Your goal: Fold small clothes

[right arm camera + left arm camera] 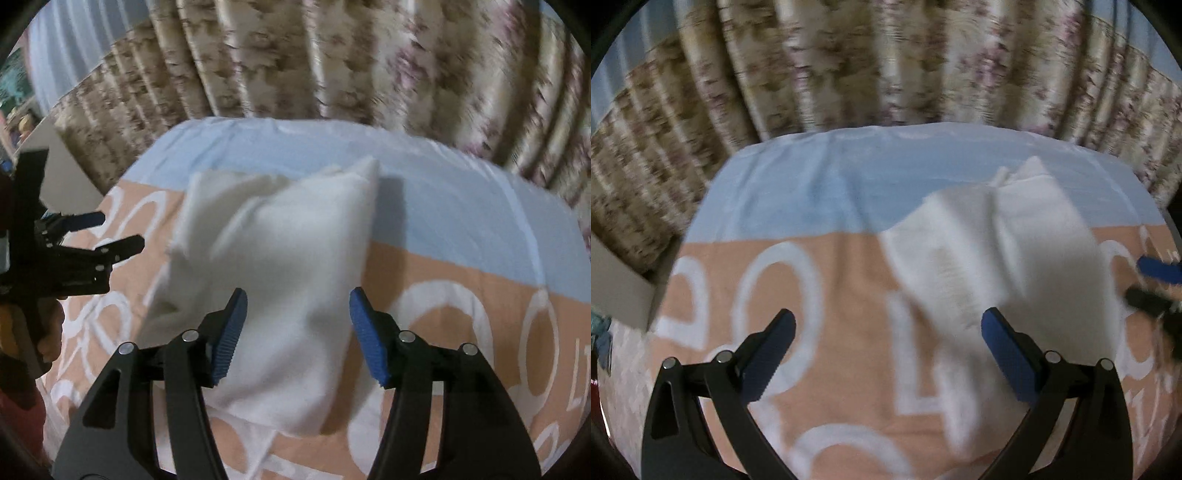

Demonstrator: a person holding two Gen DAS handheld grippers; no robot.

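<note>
left wrist view shows the left gripper [888, 334] tipped down over the bed cover [849, 295]. its blue pads [1008, 354] stand wide apart and nothing is between them. one pad sits in front of the near corner of the white cloth [997, 251], but i cannot tell if it touches. far at the right edge of this view the right gripper [1156, 284] pokes in, all blurry.

right wrist view shows the right gripper [295, 336] tipped down too, with its tongs about half wide. the white cloth [280, 258] lies under the gap, and the pads [229, 332] do not squeeze it. the left gripper [110, 236] comes in from the left side, and a hand [51, 325] holds its handle.

the white cloth is folded up and lies on the bed cover, about in the middle, over the line where the blue part meets the peach part. its far corner sticks up a bit.

the bed cover has big white rings and letters on the peach part. the pictures are too blurry to read a whole word. a flowery curtain [886, 62] hangs past the far edge of the bed cover.
</note>
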